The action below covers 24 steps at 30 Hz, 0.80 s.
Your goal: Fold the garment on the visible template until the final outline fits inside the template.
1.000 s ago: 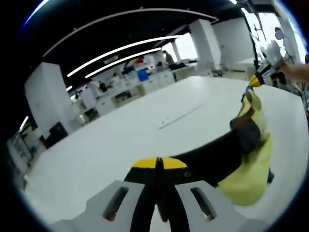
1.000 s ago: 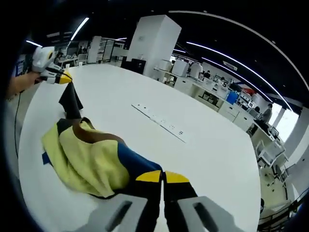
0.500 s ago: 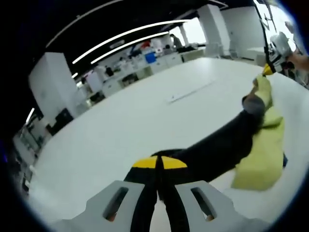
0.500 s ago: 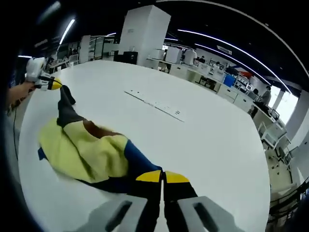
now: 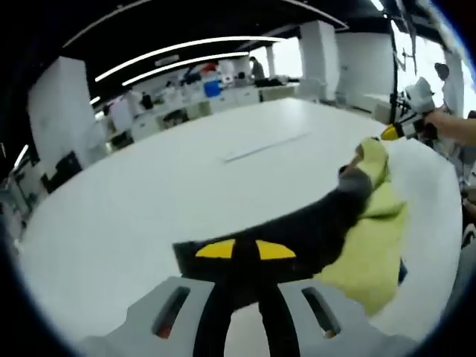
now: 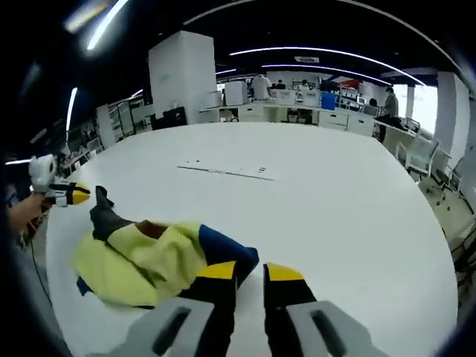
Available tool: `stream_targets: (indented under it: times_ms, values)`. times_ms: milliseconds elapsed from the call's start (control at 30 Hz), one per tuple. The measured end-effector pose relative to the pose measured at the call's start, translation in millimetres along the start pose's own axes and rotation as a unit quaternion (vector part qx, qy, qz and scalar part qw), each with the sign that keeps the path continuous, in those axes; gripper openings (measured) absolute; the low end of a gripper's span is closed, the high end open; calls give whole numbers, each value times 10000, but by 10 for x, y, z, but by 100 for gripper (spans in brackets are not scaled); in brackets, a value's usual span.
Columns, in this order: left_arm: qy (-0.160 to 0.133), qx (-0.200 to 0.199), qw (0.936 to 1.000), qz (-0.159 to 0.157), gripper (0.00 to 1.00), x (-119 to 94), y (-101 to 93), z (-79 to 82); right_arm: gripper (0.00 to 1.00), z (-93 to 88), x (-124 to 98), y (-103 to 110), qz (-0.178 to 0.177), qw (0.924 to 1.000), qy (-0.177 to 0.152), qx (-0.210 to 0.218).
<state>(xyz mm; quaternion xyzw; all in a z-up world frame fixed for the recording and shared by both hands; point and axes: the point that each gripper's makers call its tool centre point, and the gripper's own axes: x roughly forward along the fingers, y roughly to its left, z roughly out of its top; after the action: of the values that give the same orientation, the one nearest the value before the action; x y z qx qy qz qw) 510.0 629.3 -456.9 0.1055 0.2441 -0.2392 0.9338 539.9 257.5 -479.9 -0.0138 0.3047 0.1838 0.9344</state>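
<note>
On a big white table (image 5: 149, 201) lies a garment (image 6: 141, 256) in a bunched heap, yellow with dark blue, black and a bit of brown.

In the left gripper view, the left gripper (image 5: 245, 251) sits at 6 o'clock. Its yellow tips are pressed together on a black part of the garment. The cloth runs from there toward 2 o'clock, where the yellow part (image 5: 372, 245) hangs down in folds. Past it, at 2 o'clock, the right gripper shows as a small yellow tip with a hand (image 5: 454, 128) behind it, very near the cloth's far end.

In the right gripper view, the right gripper (image 6: 251, 271) is at 6 o'clock. Its tips stand a little apart, and the dark blue edge of the garment lies right beside its left tip. Whether it pinches the cloth, I cannot tell. At 9 o'clock the left gripper holds the black end.

A thin white strip (image 6: 227, 171) lies flat on the table, well apart from the garment. Far off stand white pillars (image 6: 182, 78), desks and people.
</note>
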Motion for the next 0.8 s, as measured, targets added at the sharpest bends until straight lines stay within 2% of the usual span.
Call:
stream_targets:
  times_ms: [67,167,300,467,533,700,800]
  values:
    - [-129,-17,9995,-288,10,51,-167,86,13,-31,-2,53,108,9995,-1,303]
    - [-177,-58,9983,-544,12,124,-340,139,14,-51,11,80,136,9968,-84,781]
    - [-154,-118,9972,-726,12,249,-496,146,14,-156,64,101,96,9958,33,914]
    - [-195,-414,9926,-1128,13,308,-714,158,13,-212,109,156,149,9945,67,1034]
    - [-158,-556,9901,-1282,14,335,-777,127,13,-246,131,161,138,9944,102,1043]
    - [111,-544,9884,-1412,18,413,-854,-21,8,-301,172,156,128,9935,75,1128]
    - [288,-368,9901,-1326,19,459,-856,-111,6,-315,186,168,145,9929,55,1176]
